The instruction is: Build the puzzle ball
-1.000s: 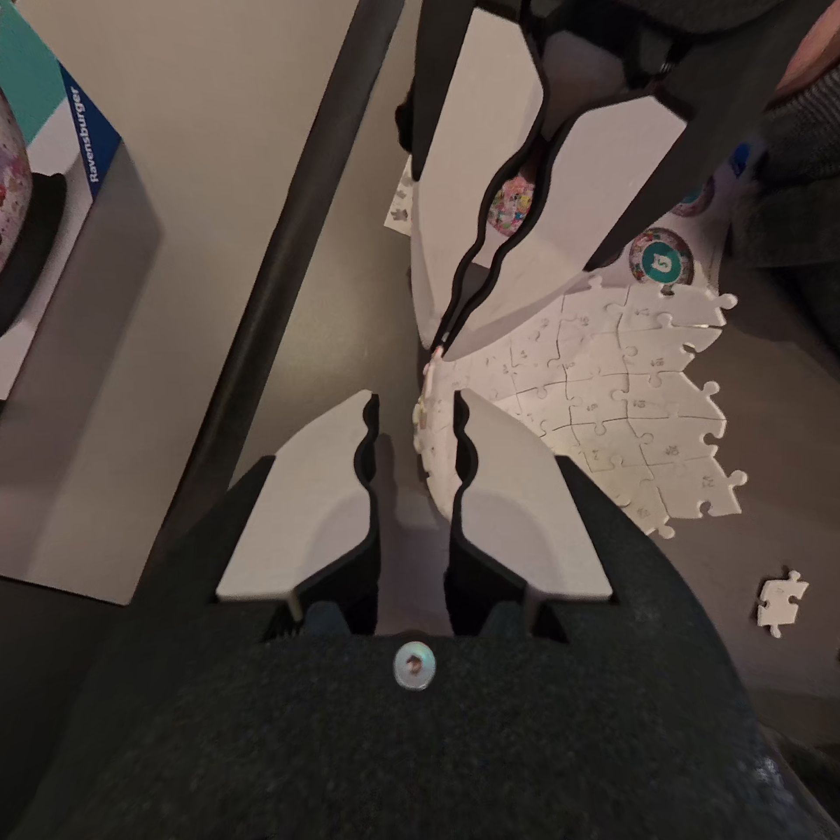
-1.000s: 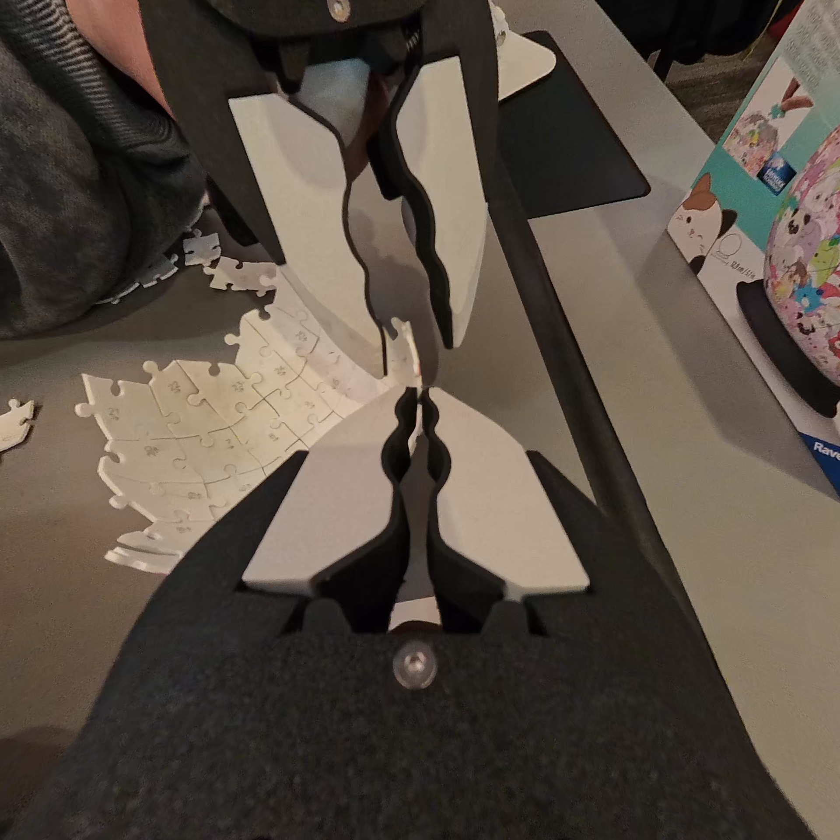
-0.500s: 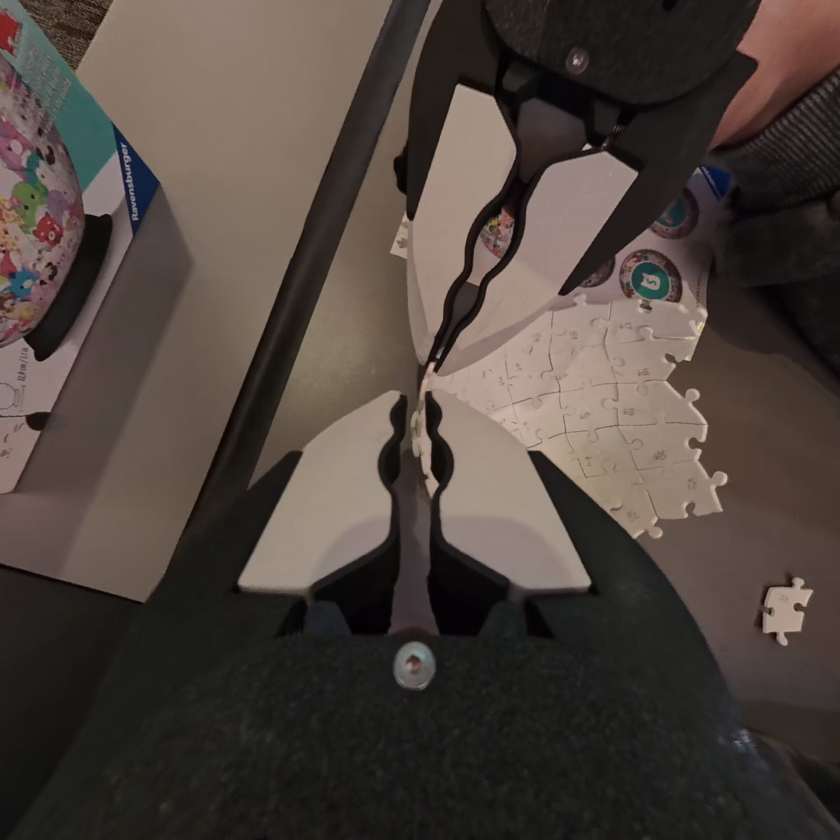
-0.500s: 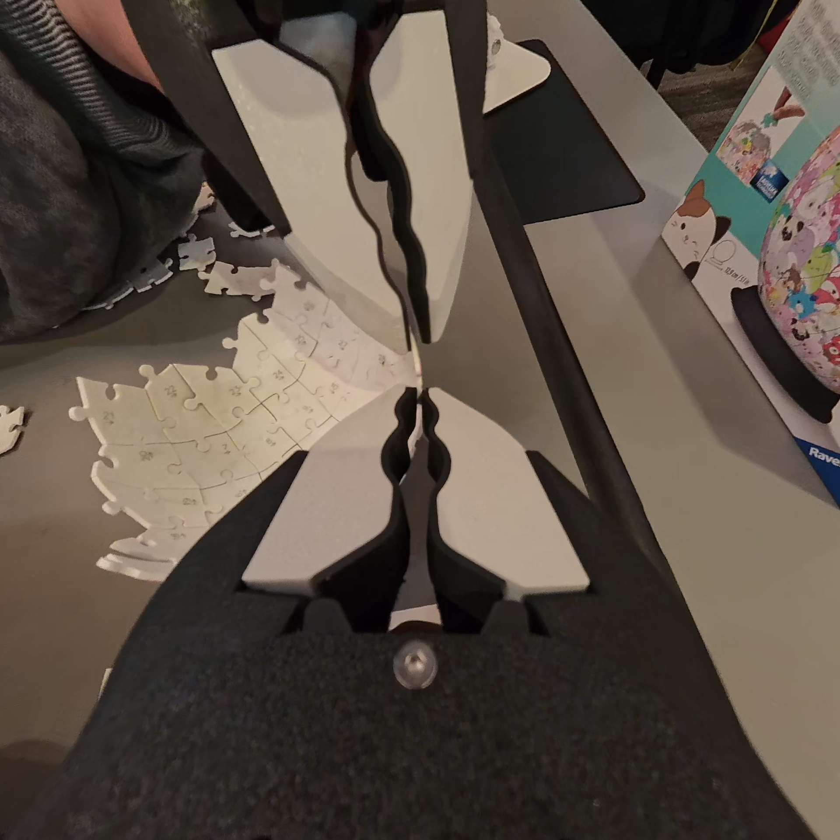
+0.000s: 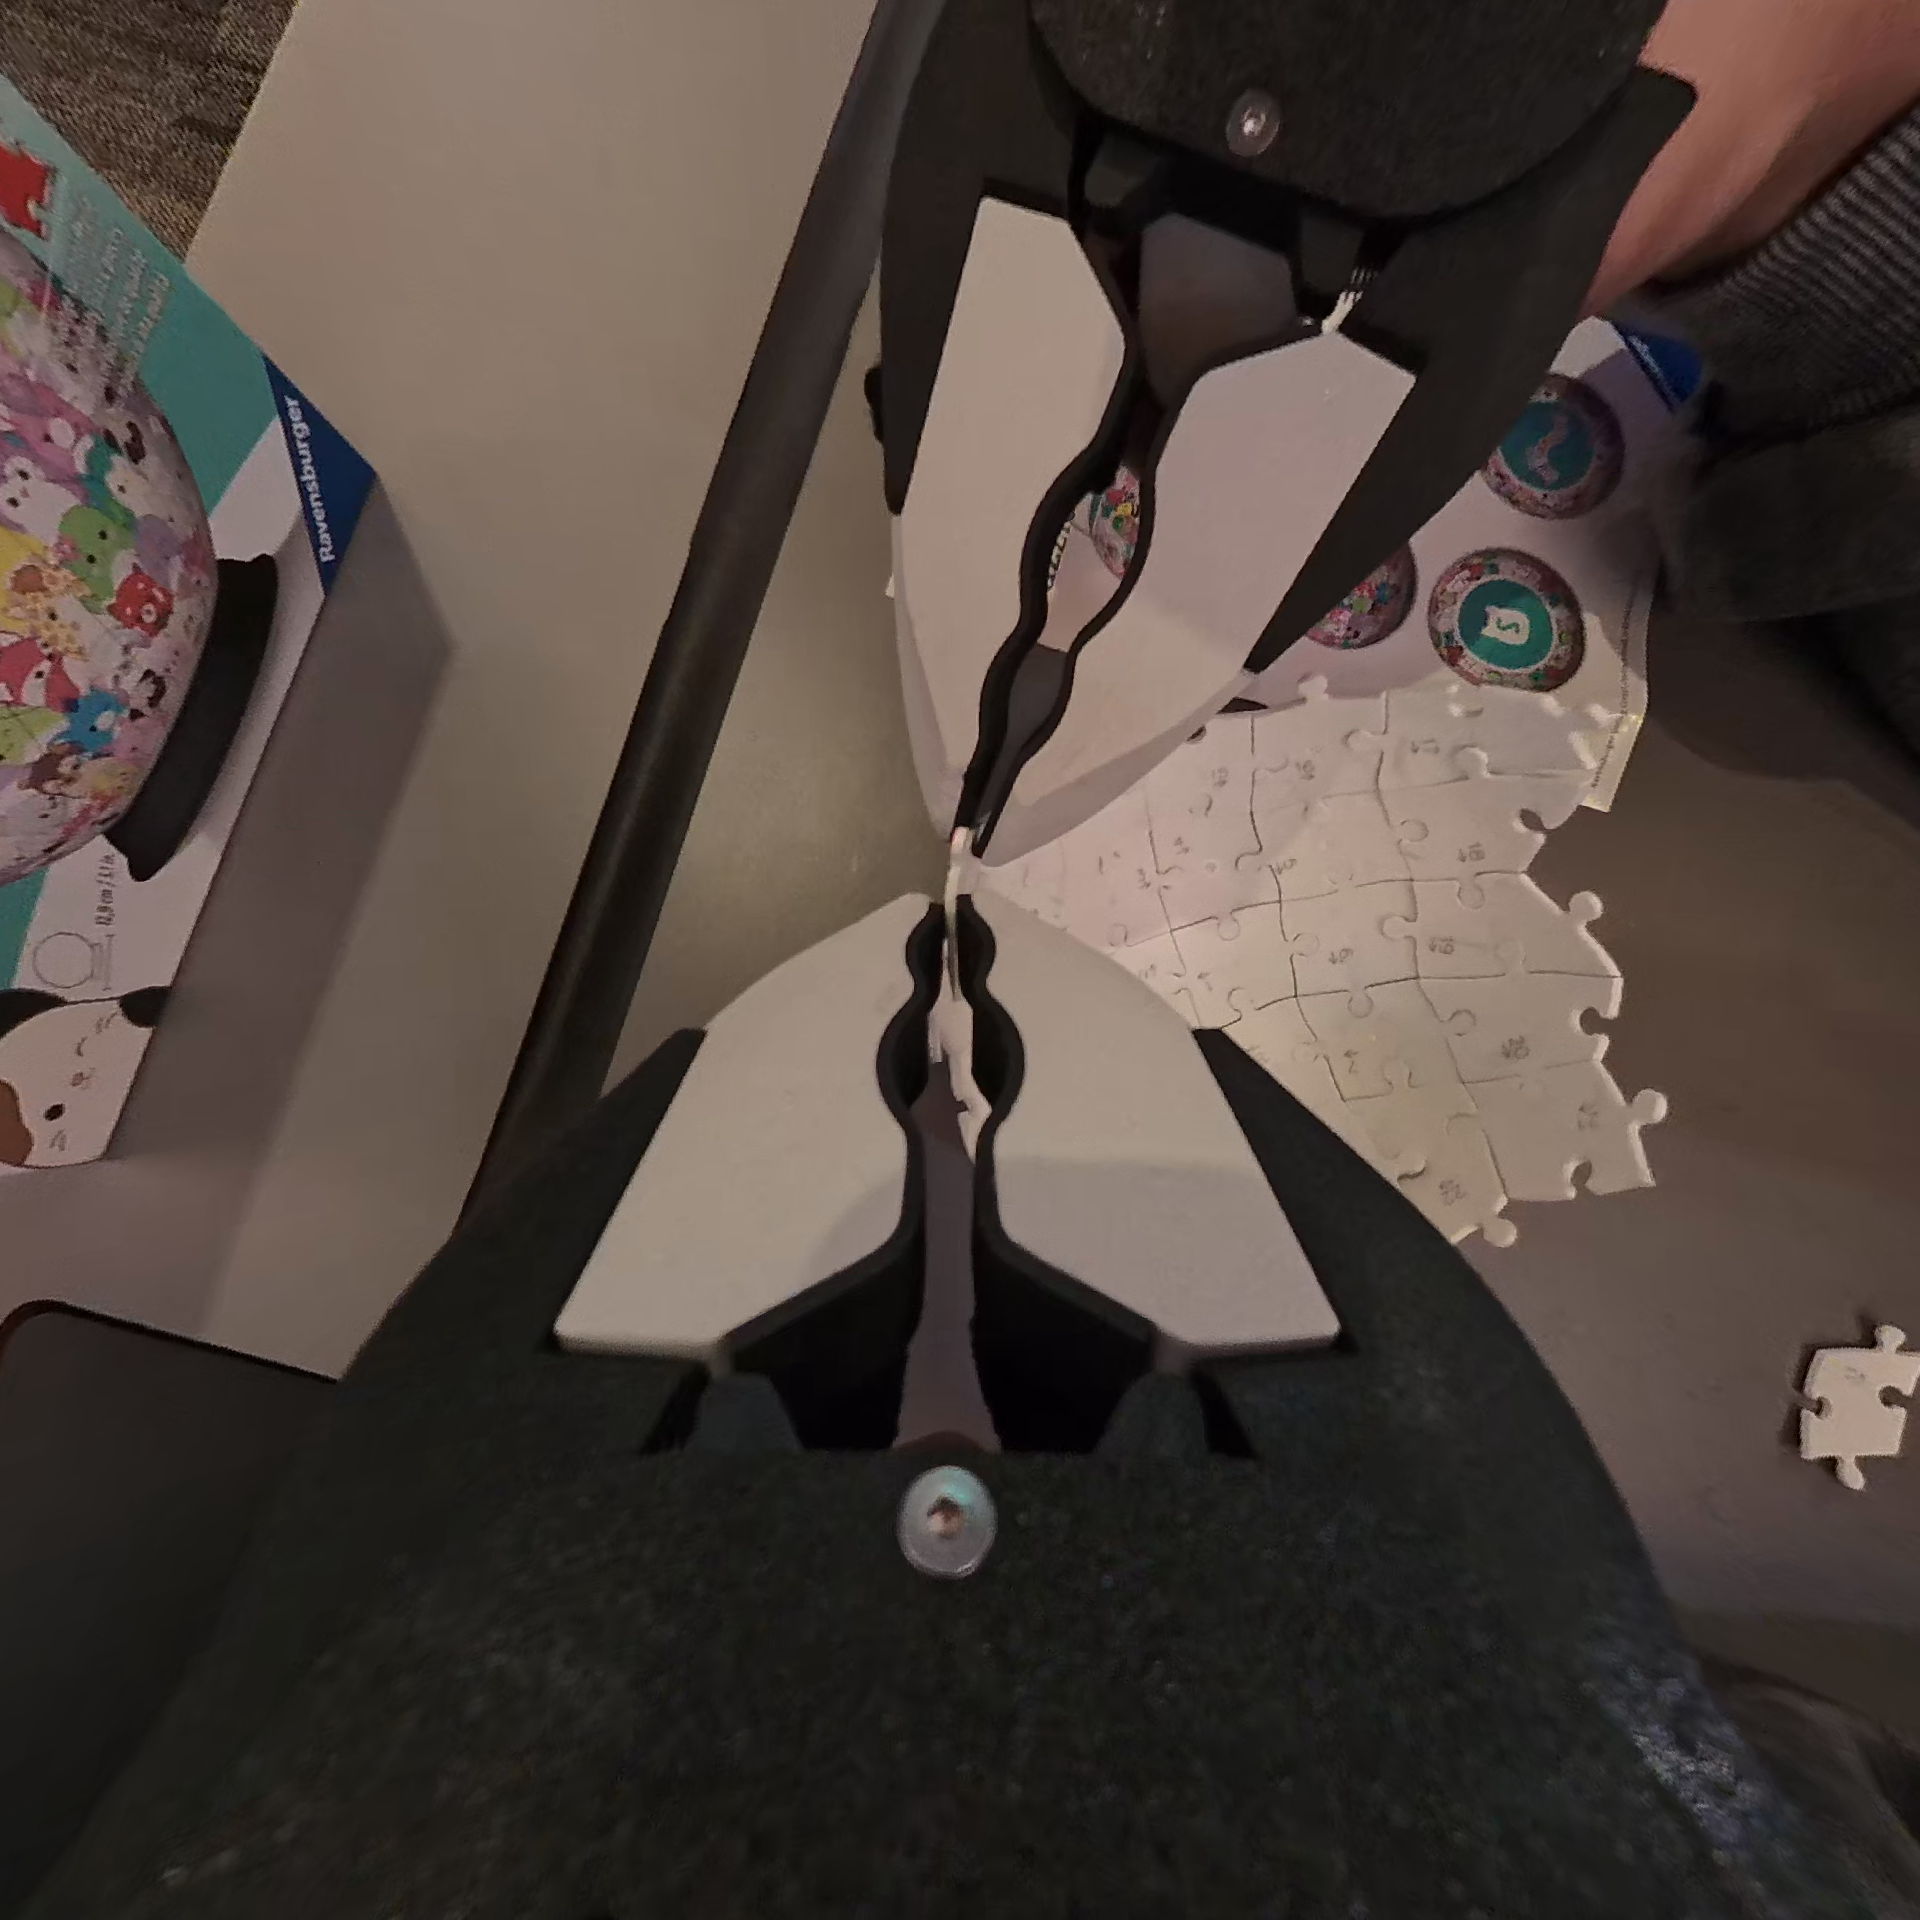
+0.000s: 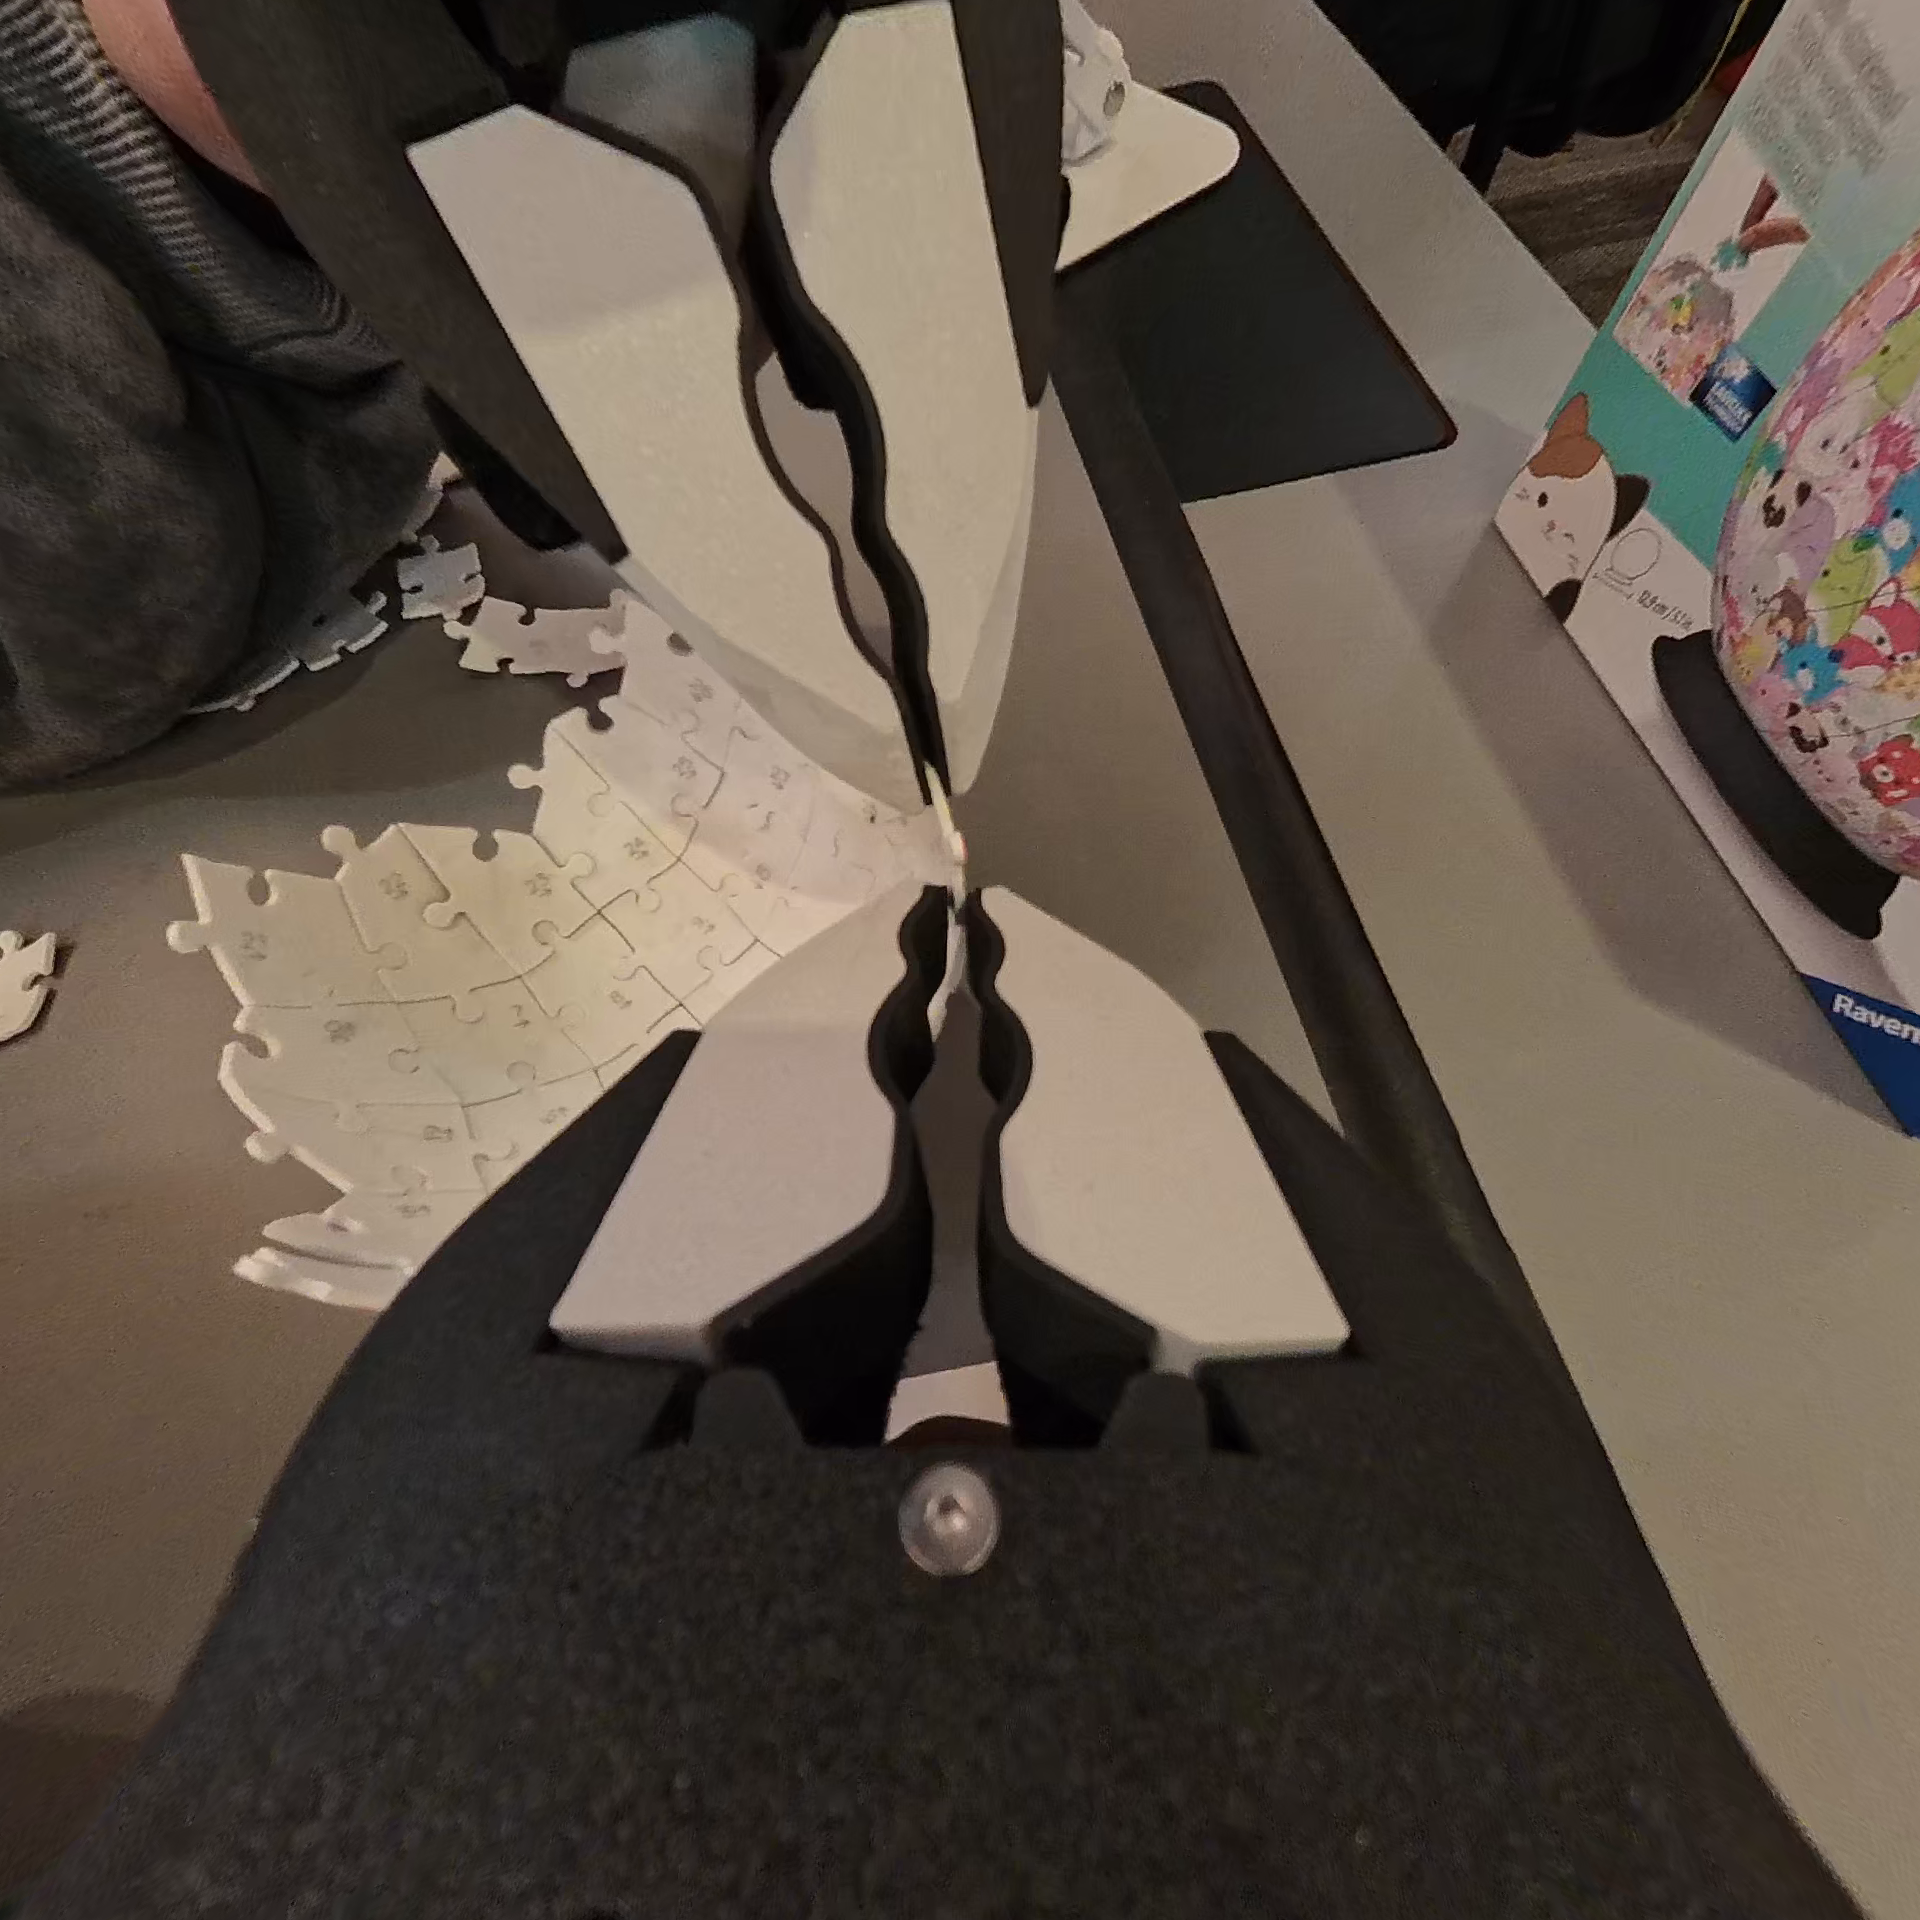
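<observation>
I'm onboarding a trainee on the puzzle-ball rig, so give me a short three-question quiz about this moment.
1. True or false: the left gripper and the right gripper are both shut on the edge of the assembled puzzle section.
2. Multiple choice: the loose puzzle piece in the left wrist view lies A) on the puzzle box, B) on the table, apart from the section, C) locked into the section.
3. Fill in: the section shows its ___ side, plain white with small markings.

Key: 1 true. 2 B. 3 back.
</observation>
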Available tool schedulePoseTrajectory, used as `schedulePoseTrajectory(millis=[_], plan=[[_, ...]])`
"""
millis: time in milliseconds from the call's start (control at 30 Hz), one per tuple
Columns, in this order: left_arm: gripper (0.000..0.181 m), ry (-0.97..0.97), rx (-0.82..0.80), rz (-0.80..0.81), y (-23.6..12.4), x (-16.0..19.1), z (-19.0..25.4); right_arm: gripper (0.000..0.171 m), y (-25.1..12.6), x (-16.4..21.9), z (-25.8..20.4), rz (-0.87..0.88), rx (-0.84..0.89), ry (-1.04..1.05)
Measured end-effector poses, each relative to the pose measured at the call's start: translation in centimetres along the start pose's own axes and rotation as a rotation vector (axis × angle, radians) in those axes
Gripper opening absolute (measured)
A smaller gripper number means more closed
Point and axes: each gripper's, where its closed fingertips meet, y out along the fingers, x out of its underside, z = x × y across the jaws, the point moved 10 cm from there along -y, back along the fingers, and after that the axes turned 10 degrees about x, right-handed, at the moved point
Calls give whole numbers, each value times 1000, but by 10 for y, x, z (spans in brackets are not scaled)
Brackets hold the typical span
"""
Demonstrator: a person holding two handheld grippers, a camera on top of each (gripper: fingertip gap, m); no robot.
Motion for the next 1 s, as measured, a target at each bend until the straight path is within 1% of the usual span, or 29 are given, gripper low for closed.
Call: schedulePoseTrajectory(millis=[33, 133, 167, 267, 433, 633, 700, 1000], plan=[[1, 3, -2, 0, -1, 0, 0, 4, 0, 0, 0, 3, -2, 1], [2, 10, -9, -6, -1, -1, 1, 12, -1, -3, 0, 23, -13, 14], [2, 14, -14, -11, -1, -1, 1, 12, -2, -4, 0, 34, -19, 13], [2, 38, -26, -17, -2, -2, 3, 11, -4, -8, -2, 74, -11, -13], [2, 62, -42, -20, -2, -4, 6, 3, -4, -7, -2, 76, 14, -38], [2, 53, -76, -1, -4, -4, 4, 2, -3, -8, 1, 93, 24, -18], [3, 47, -71, -2, -5, -3, 3, 2, -1, -7, 1, 92, 3, 1], [2, 28, -45, -12, -1, -2, 2, 2, -1, -7, 0, 45, 16, -27]])
